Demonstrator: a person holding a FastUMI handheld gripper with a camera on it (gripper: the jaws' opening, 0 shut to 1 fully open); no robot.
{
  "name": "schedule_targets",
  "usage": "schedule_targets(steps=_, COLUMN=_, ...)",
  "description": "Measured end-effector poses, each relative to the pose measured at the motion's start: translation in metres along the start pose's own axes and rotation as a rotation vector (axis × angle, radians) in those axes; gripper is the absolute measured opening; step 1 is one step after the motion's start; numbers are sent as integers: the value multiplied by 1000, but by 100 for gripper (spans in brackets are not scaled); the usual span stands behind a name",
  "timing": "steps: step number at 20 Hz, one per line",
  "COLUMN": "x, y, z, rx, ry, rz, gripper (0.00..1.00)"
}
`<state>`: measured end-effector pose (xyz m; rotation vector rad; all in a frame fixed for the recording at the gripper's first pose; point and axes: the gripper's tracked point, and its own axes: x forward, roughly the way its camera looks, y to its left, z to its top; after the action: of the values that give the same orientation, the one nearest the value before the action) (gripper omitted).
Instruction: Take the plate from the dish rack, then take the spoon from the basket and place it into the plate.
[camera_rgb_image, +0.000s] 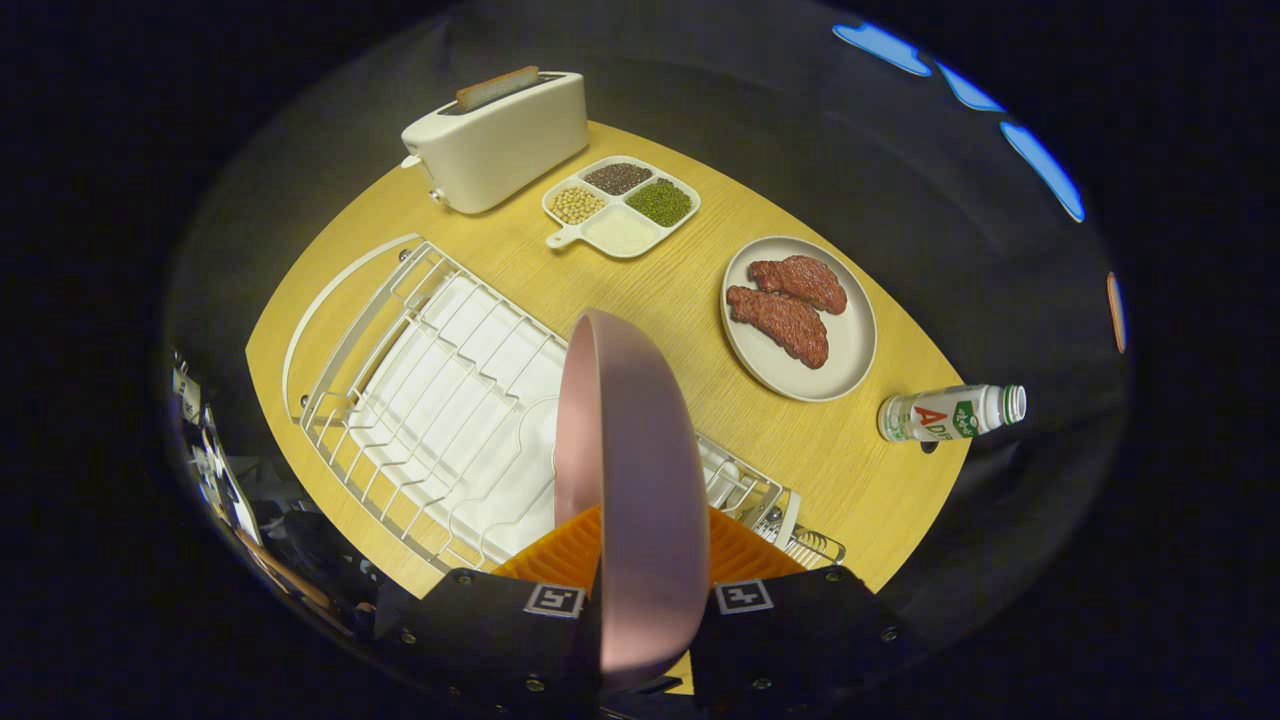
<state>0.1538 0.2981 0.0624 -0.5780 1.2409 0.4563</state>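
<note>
Tongs: your tongs (640, 600) are clamped on the plate (630, 480), one finger (520, 600) pressing each face of its lower rim.
Plate: pink, held on edge and upright between the fingers, rising straight ahead of them, lifted above the rack.
Pose: you look steeply down on the counter (690, 300) from above; the tongs point forward and down, with the fingers level side by side.
Rack: the white wire rack (440, 400) lies below and to the left of the tongs, its slots bare over a white drip tray.
Basket: a small wire basket (800, 535) hangs on the rack's end just right of the tongs; you cannot make out the spoon in it.
Writing: the bottle (950, 412) lying on its side, ahead and well to the right, carries a red "A" followed by letters too small to read; each finger wears a square black-and-white marker.
Ahead: a pale plate with two meat pieces (790, 305) sits beyond the tongs to the right.
Far ahead: a four-part dish (620, 205) of beans and grains, and beyond it to the left a cream toaster (495, 140) with a slice standing in its slot.
</note>
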Motion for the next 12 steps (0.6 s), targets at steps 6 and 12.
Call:
schedule_targets(steps=6, x=-7, y=-3, z=4, rx=7, ry=-10, rz=7, gripper=30)
schedule_targets(steps=12, x=-30, y=2, z=-17, rx=145, ry=-58, rz=115, gripper=30)
